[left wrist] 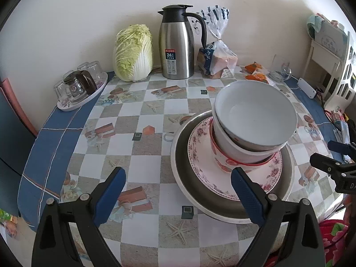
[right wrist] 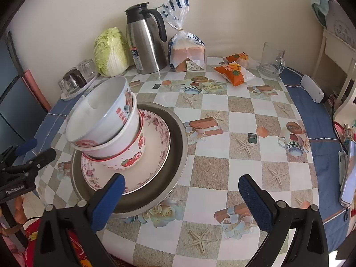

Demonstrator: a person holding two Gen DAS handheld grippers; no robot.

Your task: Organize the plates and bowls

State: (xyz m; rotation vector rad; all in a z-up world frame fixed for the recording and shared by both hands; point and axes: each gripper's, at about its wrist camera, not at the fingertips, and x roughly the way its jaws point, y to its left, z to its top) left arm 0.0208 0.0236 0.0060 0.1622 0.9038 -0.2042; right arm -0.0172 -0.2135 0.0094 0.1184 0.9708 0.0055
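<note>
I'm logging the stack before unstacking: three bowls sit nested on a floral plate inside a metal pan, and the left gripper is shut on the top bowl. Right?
Not quite. The left gripper is open and holds nothing, as the left wrist view shows. The three bowls, floral plate and metal pan are as stated.

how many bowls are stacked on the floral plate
3, nested and leaning: strawberry-print bowl at the bottom on the floral plate, plain white bowl in it, red-lettered bowl on top. A smaller one inside may be hidden.

Tablecloth (right wrist: 222, 120): checked white-beige, blue border. Plate (right wrist: 155, 146): pink floral rim. Bottom bowl (right wrist: 133, 158): red strawberries. Jug (right wrist: 146, 44): steel, black lid.
</note>
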